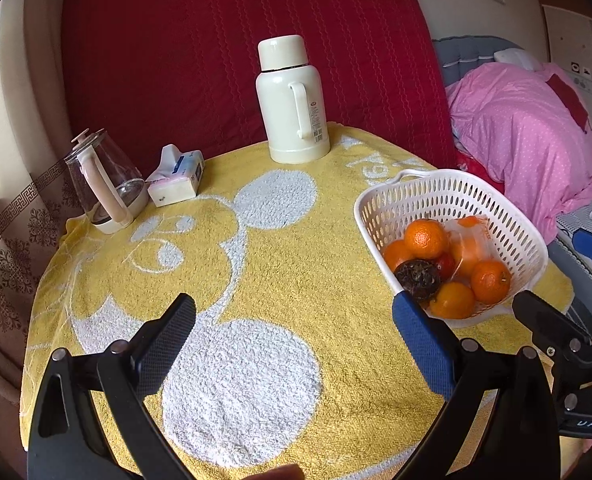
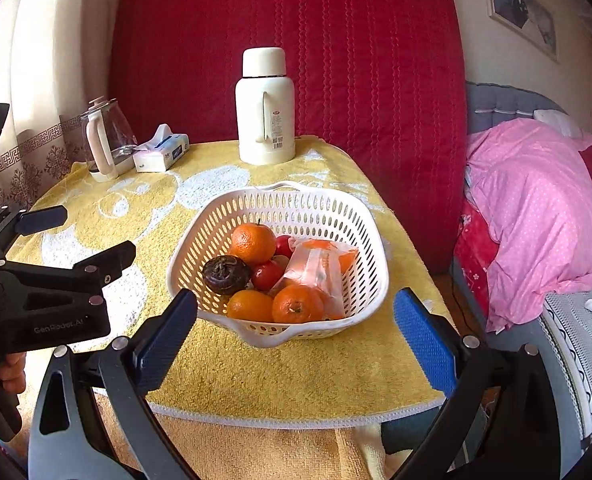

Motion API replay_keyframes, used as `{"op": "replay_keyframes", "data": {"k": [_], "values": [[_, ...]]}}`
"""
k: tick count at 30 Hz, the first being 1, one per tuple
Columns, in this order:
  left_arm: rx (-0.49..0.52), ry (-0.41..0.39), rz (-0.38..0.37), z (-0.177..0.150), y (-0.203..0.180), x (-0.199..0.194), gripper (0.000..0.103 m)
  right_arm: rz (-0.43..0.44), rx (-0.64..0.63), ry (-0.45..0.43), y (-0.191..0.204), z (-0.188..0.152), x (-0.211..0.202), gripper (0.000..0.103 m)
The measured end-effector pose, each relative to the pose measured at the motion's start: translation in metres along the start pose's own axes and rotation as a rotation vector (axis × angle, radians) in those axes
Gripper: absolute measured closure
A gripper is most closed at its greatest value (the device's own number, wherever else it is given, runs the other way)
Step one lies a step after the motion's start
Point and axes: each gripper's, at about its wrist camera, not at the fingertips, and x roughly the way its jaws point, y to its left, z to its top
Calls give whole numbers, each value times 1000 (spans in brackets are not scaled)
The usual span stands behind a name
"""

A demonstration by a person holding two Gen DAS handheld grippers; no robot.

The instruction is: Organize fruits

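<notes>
A white slotted basket (image 2: 296, 204) sits on the yellow towel-covered table (image 2: 296, 376), near its right front edge. It holds several oranges (image 2: 253, 243), small red fruits (image 2: 267, 274), a dark wrinkled fruit (image 2: 226, 274) and a clear bag with orange fruit (image 2: 316, 268). The basket also shows in the left wrist view (image 1: 416, 196). My right gripper (image 2: 296, 328) is open and empty, just in front of the basket. My left gripper (image 1: 296, 332) is open and empty over the towel, left of the basket.
A cream thermos (image 2: 265, 108) stands at the table's back. A glass kettle (image 2: 106, 138) and a tissue pack (image 2: 162, 154) sit at the back left. A red padded panel (image 2: 296, 40) is behind the table. A bed with a pink quilt (image 2: 536, 208) is on the right.
</notes>
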Motion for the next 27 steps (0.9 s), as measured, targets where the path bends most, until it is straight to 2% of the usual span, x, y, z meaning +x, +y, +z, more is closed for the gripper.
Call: {"op": "replay_keyframes", "data": {"k": [27], "values": [[34, -4, -8, -1, -10, -1, 5, -7, -11, 12, 2, -2, 4, 3]]}}
